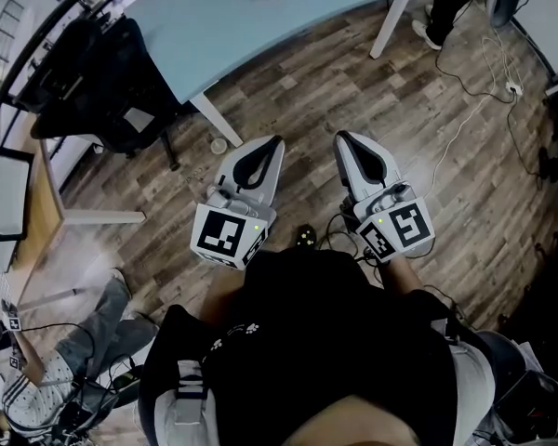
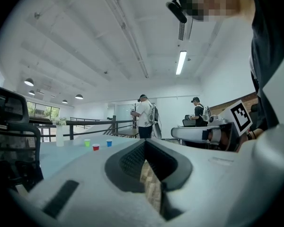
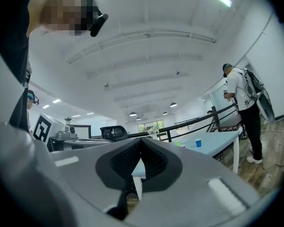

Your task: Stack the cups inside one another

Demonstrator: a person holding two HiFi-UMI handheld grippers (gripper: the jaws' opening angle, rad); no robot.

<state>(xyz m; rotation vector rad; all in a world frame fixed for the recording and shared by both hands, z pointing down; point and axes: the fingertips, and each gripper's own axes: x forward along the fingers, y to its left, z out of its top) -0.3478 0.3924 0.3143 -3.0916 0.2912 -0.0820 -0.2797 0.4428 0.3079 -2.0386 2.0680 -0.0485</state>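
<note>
- The left gripper (image 1: 277, 143) is held over the wooden floor (image 1: 307, 72). Its jaws are pressed together at the tips, and nothing is pinched between them.
- The right gripper (image 1: 341, 139) is held just beside the left one, on its right side. Its jaws are also pressed together, and no thing is held in them.
- The table (image 1: 214, 35) is found ahead of both grippers, well apart from their tips.
- Three cups are seen upright on the table: the green cup (image 2: 87, 143), the red cup (image 2: 95, 147) and the blue cup (image 2: 109, 143). Each is set apart from the others, and none is placed inside another.
- In the left gripper view the cups are seen ahead and to the left of the jaws, with the red cup between the other two.
- In the right gripper view the blue cup is made out ahead and to the right of the jaws.
- A black chair (image 1: 102, 82) is placed ahead and to the left of the left gripper, beside the table.
- A standing person (image 2: 144, 118) is seen far ahead of the left gripper, beyond the table.
</note>
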